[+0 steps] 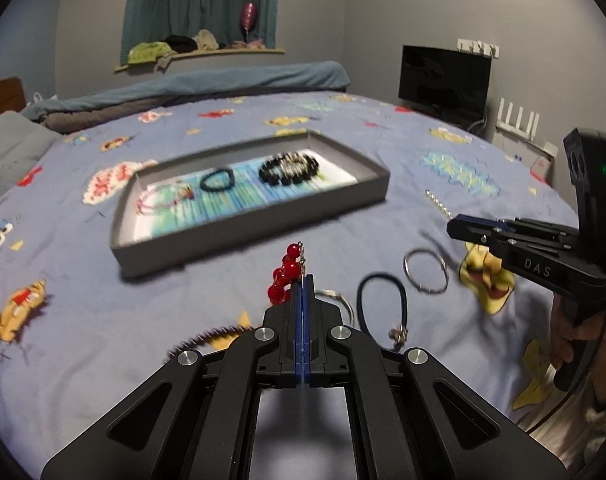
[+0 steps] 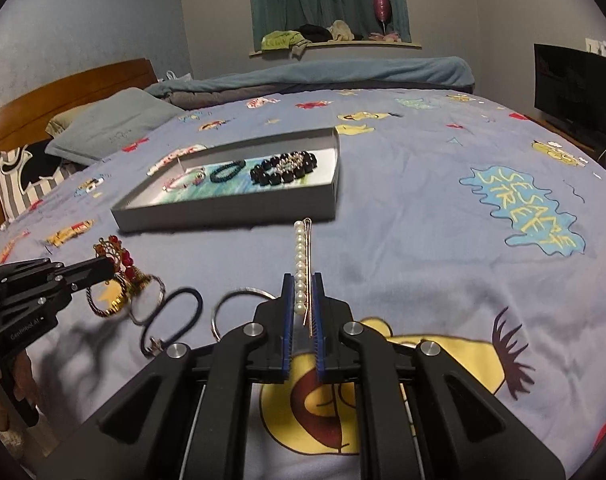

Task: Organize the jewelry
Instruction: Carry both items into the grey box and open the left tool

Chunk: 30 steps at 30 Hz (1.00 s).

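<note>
A red bead piece is pinched in the left gripper, fingers pressed together, above the bedsheet short of the grey tray. The right gripper, fingers spread, straddles a pearl hairpin; whether they touch it is unclear.

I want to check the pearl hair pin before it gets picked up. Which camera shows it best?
The right wrist view: the pearl hair pin lies lengthwise between the open right tool's fingers, each pearl distinct. The left wrist view shows it only as a small, blurred streak on the bedspread, beyond the right tool.
</note>
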Available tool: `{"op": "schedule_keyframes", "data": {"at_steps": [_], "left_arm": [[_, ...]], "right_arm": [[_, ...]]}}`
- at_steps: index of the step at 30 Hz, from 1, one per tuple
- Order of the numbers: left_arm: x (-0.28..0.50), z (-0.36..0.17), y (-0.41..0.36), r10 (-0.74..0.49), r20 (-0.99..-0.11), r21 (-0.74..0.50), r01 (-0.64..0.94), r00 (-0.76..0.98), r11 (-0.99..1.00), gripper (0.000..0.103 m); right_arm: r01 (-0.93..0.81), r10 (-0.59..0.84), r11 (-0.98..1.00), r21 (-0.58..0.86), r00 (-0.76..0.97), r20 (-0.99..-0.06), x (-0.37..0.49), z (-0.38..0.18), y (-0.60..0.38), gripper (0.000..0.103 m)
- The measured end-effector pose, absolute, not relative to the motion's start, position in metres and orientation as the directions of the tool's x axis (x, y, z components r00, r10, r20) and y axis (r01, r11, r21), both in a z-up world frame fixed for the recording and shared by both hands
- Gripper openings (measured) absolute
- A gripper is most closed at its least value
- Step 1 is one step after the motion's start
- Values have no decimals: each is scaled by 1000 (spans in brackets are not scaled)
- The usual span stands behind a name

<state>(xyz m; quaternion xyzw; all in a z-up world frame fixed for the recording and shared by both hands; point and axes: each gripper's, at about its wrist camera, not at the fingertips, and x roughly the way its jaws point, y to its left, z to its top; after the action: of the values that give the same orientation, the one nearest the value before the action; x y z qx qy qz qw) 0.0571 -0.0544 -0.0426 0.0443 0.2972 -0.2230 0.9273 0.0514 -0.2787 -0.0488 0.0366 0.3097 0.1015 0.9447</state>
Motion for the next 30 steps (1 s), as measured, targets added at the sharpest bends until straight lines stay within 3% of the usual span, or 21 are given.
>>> {"op": "schedule_keyframes", "data": {"at_steps": [10,15,21,30], "left_arm": [[85,37,-28,-359,-468,-12,400,807,916,1],[124,60,-22,-327,-466,-6,366,822,930,1],[171,50,-23,-290,-510,-12,330,810,944,1],[208,-1,-48,-357,-596,-75,393,719,916,1]], "right_arm": [[-205,226,974,97,834,-503,76,10,-272,8],[-204,229,973,105,849,-475,108,33,-267,8],[-211,236,972,107,844,-482,148,31,-258,8],[-207,251,968,144,735,-629,195,-29,-246,8]]}}
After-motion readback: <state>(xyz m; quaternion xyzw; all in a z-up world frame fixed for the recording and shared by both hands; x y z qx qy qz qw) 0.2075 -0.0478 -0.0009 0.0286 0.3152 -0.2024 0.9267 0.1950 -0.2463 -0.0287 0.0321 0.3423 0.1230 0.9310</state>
